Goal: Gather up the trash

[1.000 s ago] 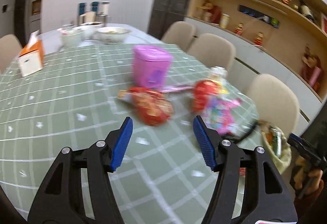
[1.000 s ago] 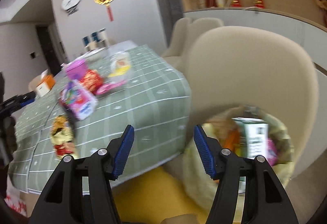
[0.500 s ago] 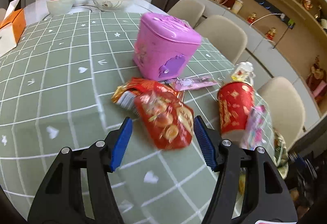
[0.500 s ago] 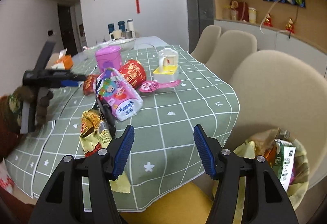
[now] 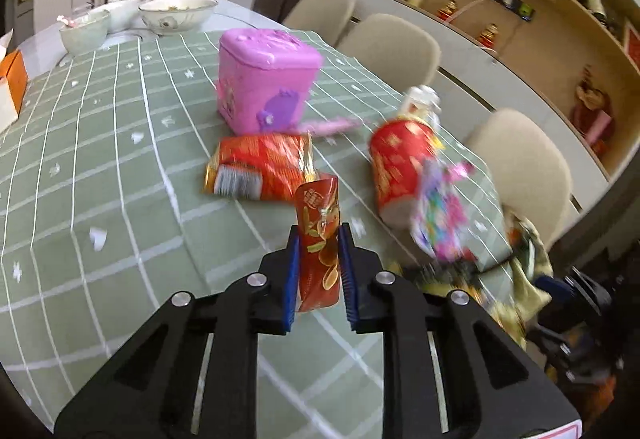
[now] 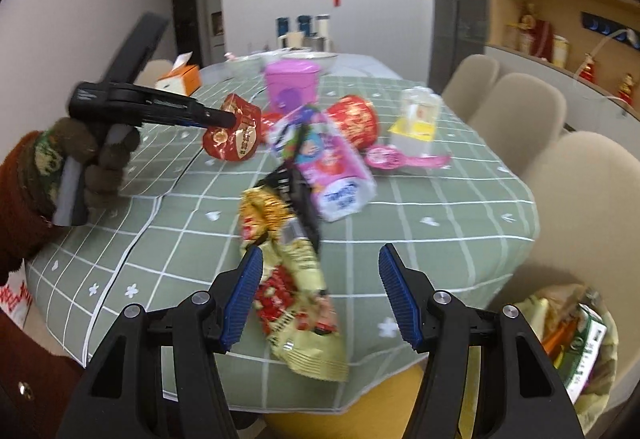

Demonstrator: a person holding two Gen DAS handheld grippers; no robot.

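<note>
My left gripper point(image 5: 319, 239) is shut on a red snack packet point(image 5: 320, 239) and holds it above the green checked table point(image 5: 120, 159); in the right wrist view the left gripper point(image 6: 224, 117) and the packet point(image 6: 234, 135) show at left. My right gripper point(image 6: 320, 267) is open, hovering above a yellow-red snack wrapper point(image 6: 296, 295) at the table's near edge. A second red wrapper point(image 5: 260, 171), a red cup point(image 5: 396, 167) and a pink-white packet point(image 6: 332, 167) lie on the table. A trash bag point(image 6: 576, 343) with trash sits low at right.
A pink lidded box point(image 5: 264, 75), a white-yellow toy point(image 6: 418, 119) and a pink comb point(image 6: 400, 159) stand on the table. Bowls point(image 5: 176, 9) and an orange tissue box point(image 6: 180, 79) are at the far end. Beige chairs point(image 6: 580, 199) line the right side.
My left gripper has closed on the red snack packet and lifted it off the table. My right gripper has moved from the trash bag toward the table and over the yellow-red wrapper.
</note>
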